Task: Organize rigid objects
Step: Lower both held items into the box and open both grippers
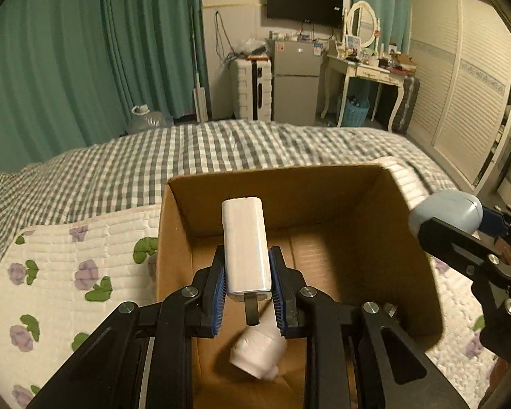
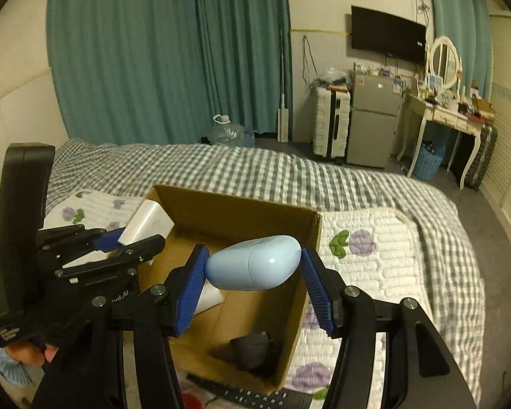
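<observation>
Both tools clamped — angled down

This is a lived-in bedroom in a home. A bed with a grey checked cover and a floral quilt fills the near ground. Teal curtains hang at the far left. Along the far wall stand a wall-mounted television, a small fridge, a white suitcase and a dressing table with an oval mirror. Louvred wardrobe doors line the right side.
</observation>
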Motion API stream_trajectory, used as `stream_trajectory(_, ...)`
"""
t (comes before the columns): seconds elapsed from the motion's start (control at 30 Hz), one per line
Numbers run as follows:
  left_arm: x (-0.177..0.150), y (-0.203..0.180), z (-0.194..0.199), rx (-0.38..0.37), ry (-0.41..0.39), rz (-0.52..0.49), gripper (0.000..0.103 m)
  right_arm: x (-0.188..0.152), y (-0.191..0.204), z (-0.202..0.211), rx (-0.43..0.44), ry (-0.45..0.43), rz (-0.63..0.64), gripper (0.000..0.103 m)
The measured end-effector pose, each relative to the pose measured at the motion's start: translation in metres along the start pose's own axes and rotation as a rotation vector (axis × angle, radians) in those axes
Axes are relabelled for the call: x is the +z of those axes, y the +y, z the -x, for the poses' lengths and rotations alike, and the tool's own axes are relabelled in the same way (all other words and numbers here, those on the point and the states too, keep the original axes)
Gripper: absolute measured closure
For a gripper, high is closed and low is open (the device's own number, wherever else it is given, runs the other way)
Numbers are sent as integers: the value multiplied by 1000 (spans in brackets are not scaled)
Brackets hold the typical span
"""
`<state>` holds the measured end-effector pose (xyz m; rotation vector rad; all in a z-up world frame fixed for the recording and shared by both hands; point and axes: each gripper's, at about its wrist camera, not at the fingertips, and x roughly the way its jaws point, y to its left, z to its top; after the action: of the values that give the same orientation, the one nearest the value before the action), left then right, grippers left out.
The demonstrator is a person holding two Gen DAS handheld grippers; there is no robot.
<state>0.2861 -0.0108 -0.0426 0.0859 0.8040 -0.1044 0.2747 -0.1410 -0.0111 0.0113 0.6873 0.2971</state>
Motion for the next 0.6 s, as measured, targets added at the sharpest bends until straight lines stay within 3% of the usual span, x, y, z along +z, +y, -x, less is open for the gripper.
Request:
stream_trajectory(0.2,-5,4,-17,-4,17,13,75,-9,-8,-18,20,17,-16,47)
stream_trajectory(0.27,-7,5,-16,-9,23,28,61,-11,-9,-19,21,23,-14,47)
stream_trajectory(0.3,-7,6,-15,-7,24,36,48,-11,-10,-18,16,23,-13,47)
stream_trajectory(0.6,-8,11,16,34,-3,16,45,-2,-7,-12,-9,2,-13,47)
